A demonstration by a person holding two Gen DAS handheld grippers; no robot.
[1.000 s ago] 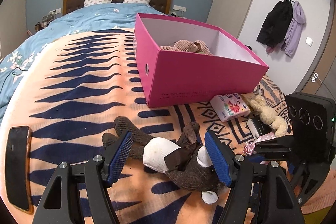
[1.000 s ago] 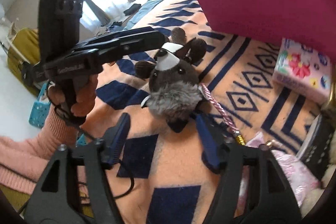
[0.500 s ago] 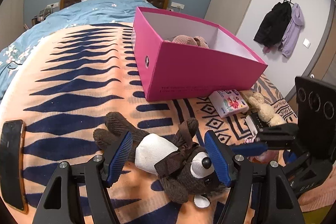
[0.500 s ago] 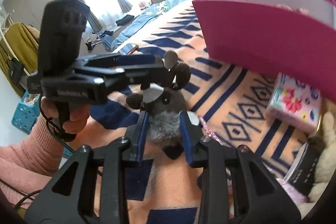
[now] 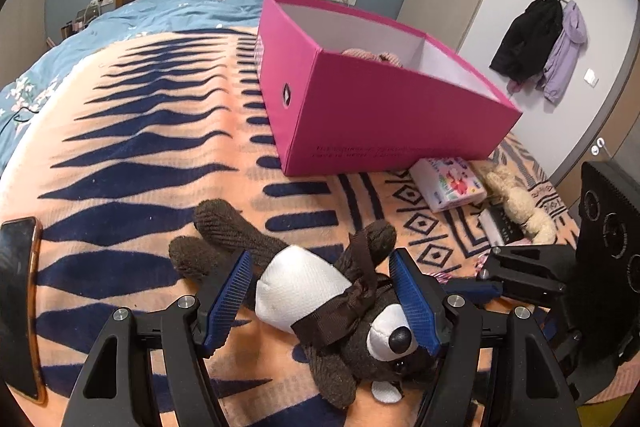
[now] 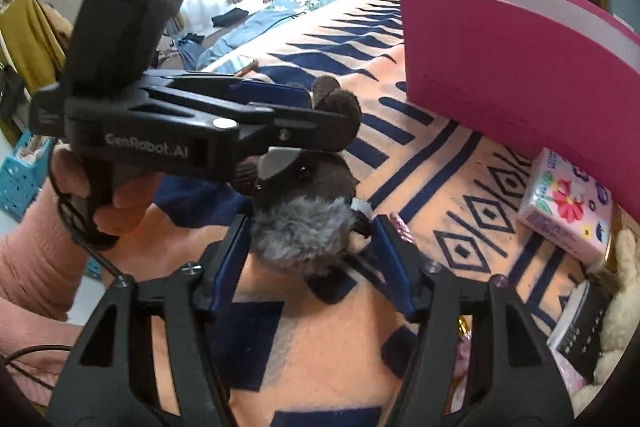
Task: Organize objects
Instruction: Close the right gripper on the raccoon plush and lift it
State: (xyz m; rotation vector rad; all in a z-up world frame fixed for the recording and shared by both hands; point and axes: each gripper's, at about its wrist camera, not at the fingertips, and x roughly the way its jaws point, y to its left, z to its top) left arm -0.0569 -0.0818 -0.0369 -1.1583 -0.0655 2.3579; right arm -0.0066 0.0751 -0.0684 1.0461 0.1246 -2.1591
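Right claw has reopened since half a second ago, blue pads now wide beside the plush dog's furry head. Left claw (pads also wide) straddles the dog's belly, lower centre, on the bed blanket. Tissue pack mid right; pink box beyond.

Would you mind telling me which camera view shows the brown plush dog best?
The left wrist view shows the brown plush dog best: its legs, white belly, ribbon and muzzle lie in plain sight between the left gripper fingers. The right wrist view shows only its ear, eye and grey fluff, partly hidden behind the left gripper.
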